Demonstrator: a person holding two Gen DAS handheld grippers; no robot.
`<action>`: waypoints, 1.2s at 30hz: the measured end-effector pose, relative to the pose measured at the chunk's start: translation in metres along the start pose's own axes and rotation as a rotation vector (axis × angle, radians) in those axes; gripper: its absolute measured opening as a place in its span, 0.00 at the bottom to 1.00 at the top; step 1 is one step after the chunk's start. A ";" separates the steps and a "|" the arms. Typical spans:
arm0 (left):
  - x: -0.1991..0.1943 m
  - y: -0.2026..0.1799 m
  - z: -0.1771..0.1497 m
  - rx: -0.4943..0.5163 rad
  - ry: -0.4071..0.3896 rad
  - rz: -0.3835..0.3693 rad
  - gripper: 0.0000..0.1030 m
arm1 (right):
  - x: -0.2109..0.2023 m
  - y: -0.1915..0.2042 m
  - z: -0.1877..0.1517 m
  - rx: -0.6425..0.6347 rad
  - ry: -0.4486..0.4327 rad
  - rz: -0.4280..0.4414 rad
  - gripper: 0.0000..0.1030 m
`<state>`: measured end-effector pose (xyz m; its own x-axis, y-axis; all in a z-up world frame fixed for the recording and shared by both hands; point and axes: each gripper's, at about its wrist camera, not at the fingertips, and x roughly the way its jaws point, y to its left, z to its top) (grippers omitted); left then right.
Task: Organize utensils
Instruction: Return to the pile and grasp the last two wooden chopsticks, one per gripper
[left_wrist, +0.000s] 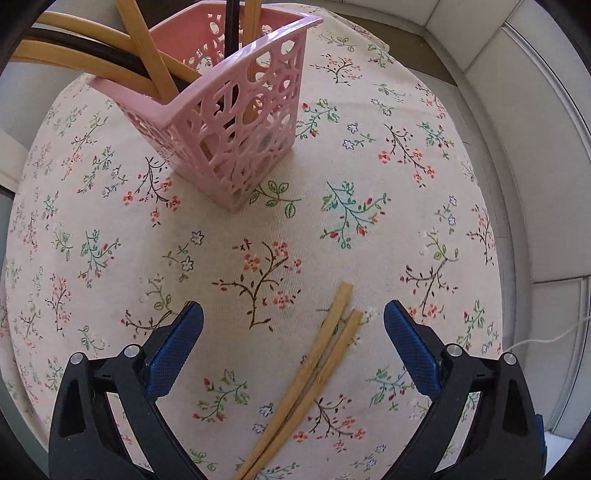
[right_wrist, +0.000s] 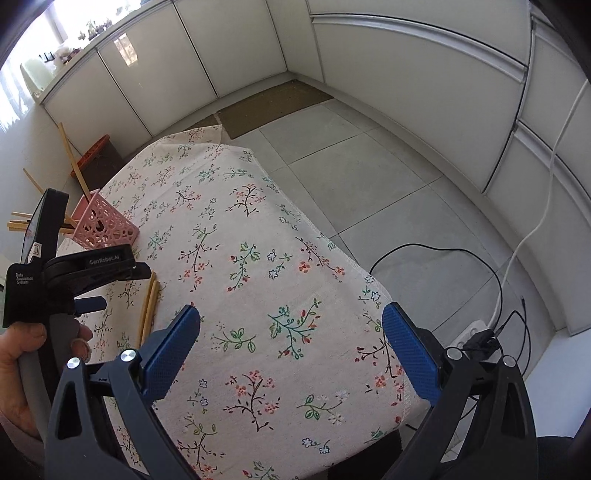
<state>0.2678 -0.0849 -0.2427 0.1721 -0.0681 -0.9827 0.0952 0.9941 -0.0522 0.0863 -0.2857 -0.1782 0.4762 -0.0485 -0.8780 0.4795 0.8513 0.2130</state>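
With jaws spread wide and holding nothing, the left gripper hovers over the pair of chopsticks lying on the tablecloth between its pads; best to lower, close across both sticks together, then carry them to the far pink basket. The right gripper is also wide apart, idle.

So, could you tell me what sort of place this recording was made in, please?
Most likely a home kitchen: white cabinet fronts line the walls above a grey tiled floor, and a table under a floral tablecloth holds a pink utensil basket and loose chopsticks.
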 end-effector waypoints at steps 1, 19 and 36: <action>0.002 0.000 0.001 -0.003 -0.006 0.010 0.84 | 0.003 0.000 0.001 0.006 0.009 0.004 0.93; 0.004 0.005 -0.018 0.075 -0.042 0.022 0.08 | 0.012 0.037 -0.005 -0.098 0.037 -0.015 0.93; -0.104 0.113 -0.056 -0.038 -0.223 -0.091 0.06 | 0.086 0.180 -0.003 -0.298 0.137 -0.053 0.93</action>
<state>0.2053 0.0393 -0.1568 0.3774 -0.1701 -0.9103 0.0843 0.9852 -0.1491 0.2118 -0.1352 -0.2166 0.3433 -0.0439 -0.9382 0.2545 0.9659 0.0479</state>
